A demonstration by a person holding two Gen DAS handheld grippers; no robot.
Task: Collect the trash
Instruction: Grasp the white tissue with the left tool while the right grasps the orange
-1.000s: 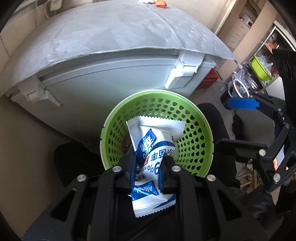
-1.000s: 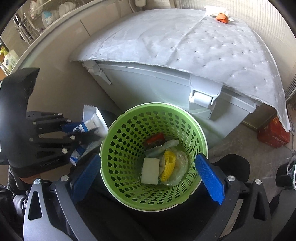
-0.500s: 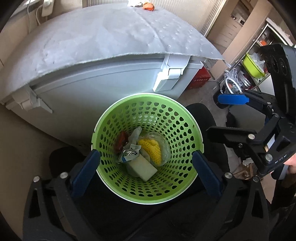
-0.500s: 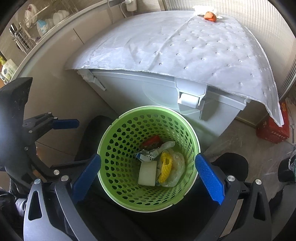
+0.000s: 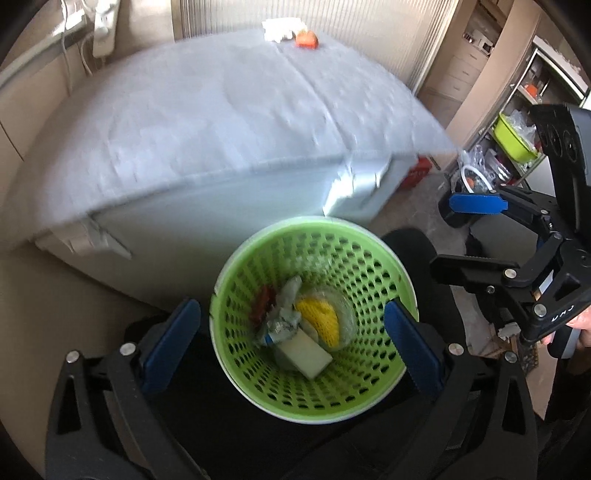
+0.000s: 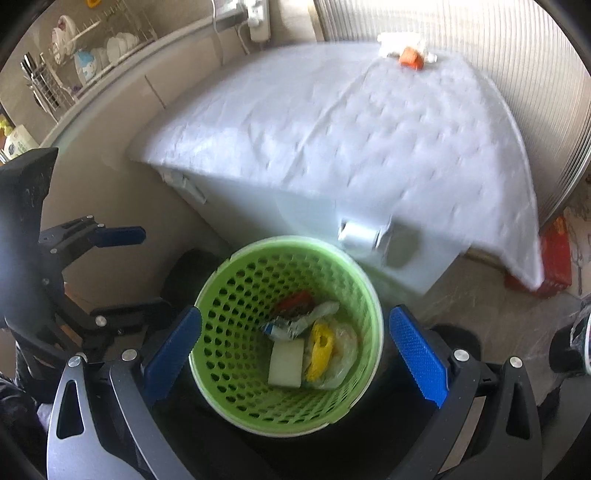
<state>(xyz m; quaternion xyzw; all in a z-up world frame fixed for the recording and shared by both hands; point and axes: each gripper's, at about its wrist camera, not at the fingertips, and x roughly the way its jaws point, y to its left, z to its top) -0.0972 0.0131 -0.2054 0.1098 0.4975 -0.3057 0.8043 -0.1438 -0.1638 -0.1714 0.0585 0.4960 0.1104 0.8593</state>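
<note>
A green perforated basket (image 5: 369, 280) (image 6: 229, 295) stands on a black seat in front of a grey storage box. Inside lie a crumpled blue-white wipe packet (image 5: 282, 321) (image 6: 284, 326), a yellow net (image 5: 319, 317), a white block (image 5: 304, 352) (image 6: 285, 362) and a red wrapper (image 5: 263, 301). My left gripper (image 5: 291, 306) (image 6: 136, 273) hangs above the basket, open, with nothing between its blue pads. My right gripper (image 6: 295, 314) (image 5: 454, 236) is open too, above the basket on its right side. An orange scrap (image 5: 306, 38) (image 6: 410, 57) and white tissue (image 5: 280, 29) lie on the box's far edge.
The grey box (image 5: 221, 221) has a padded white cover (image 6: 351, 129) and latches on its front. A red carton (image 6: 554, 254) sits on the floor at the right. A dish rack (image 6: 74, 66) stands at the back left, a shelf with a green bowl (image 5: 513, 136) at the right.
My left gripper opened and the wipe packet it held dropped into the basket. Both grippers have lifted and pulled back, so more of the box's cover shows.
</note>
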